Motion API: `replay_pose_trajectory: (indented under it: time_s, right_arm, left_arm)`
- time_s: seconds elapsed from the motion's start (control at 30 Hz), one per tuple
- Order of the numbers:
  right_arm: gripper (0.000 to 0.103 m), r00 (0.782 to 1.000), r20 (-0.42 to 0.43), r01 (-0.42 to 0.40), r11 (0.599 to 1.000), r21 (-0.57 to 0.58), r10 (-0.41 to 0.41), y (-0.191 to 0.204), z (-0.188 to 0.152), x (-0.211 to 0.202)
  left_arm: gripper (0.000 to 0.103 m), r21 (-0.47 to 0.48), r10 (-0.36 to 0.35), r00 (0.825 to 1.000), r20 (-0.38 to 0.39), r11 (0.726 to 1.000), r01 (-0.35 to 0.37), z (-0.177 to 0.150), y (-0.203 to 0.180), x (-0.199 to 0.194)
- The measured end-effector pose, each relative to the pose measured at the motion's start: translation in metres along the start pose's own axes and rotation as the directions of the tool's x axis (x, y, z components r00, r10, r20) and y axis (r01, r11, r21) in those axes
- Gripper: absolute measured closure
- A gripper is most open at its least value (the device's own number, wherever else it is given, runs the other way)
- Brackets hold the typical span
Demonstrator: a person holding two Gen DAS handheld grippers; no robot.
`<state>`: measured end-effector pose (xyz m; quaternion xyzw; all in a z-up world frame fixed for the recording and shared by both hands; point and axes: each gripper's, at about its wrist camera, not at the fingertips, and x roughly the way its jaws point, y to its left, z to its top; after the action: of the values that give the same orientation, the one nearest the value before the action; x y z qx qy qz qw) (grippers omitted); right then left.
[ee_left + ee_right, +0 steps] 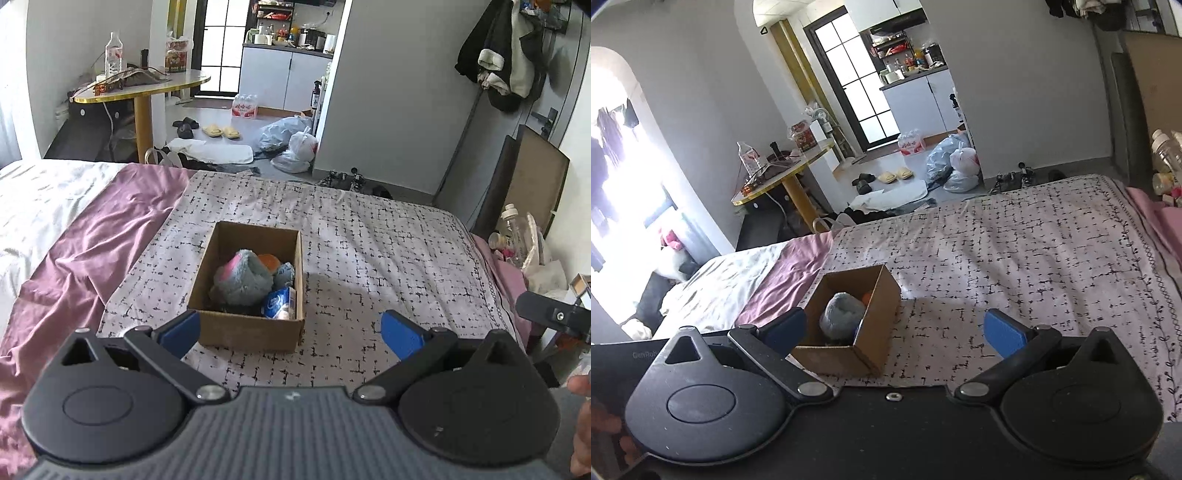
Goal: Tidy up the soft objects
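Bed: a wide bed under a pale quilt printed with black broken grid lines (369, 258), with a rumpled mauve sheet (92, 251) and a white sheet (33, 195) lying to its left.

Box: an open brown rectangular cardboard box (251, 330) sits on the patterned quilt, just ahead of the left gripper; in the right wrist view the same box (875, 325) lies ahead and to the left.

Plush toy: a fuzzy grey stuffed toy with a pink patch (240, 277) fills most of the box, leaning toward its left wall; from the right wrist view only its grey back (842, 314) shows over the rim.

Other box contents: a small blue plush piece (283, 274) is wedged at the right wall, an orange round thing (269, 261) peeks out behind the grey toy, and a blue and white soft packet (280, 302) stands in the near right corner.

Left gripper: the left gripper (290, 332), black with blue pads, has its fingers spread wide and holds nothing; its left pad overlaps the box's near left corner in this view, though whether they touch I cannot tell.

Right gripper: the right gripper (894, 330) is likewise spread wide and empty above the quilt, the box in front of its left finger.
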<state>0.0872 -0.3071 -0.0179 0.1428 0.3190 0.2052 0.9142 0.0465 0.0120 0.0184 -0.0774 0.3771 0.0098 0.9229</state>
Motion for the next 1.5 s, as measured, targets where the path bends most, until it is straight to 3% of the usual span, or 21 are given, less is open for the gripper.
replay_pose_trajectory:
  time_s: [0.4,1.5]
  right_arm:
    - [0.000,0.999,-0.037,0.015,0.993,-0.118,-0.019,0.024,-0.010,-0.019]
    - [0.000,0.998,-0.051,0.029,0.988,-0.154,-0.037,0.025,-0.024,-0.031]
  left_arm:
    - [0.000,0.042,0.008,1.000,-0.006,0.999,-0.008,-0.019,0.008,-0.017]
    - [0.000,0.081,0.007,1.000,0.011,0.997,-0.008,-0.032,0.008,-0.033]
